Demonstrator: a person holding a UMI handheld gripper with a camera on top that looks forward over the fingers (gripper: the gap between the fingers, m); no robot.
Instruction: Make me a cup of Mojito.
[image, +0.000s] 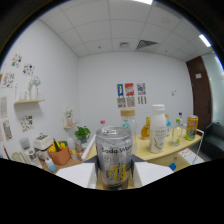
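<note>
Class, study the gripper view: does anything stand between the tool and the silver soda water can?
Nothing visible does. The silver soda water can sits directly between the tool's white fingers, held up in front of the pale yellow table with its bottles.

White walls (95, 75), tiled ceiling (115, 25) with strip lights, posters (131, 95), dark door (202, 90), wall shelf (27, 101)

One soda can (114, 157) is up close. One white bottle (158, 129) stands on the surface (165, 152). One yellow can (191, 127) stands on it too. One bottle with orange drink (145, 128) is there. One clear bottle (128, 121) is behind the soda can. One green plant (82, 133) sits near the wall. One orange pot (60, 154) sits beside it. Four posters (131, 95) hang on the back wall. Two shelves (28, 101) are on the side wall.
</note>
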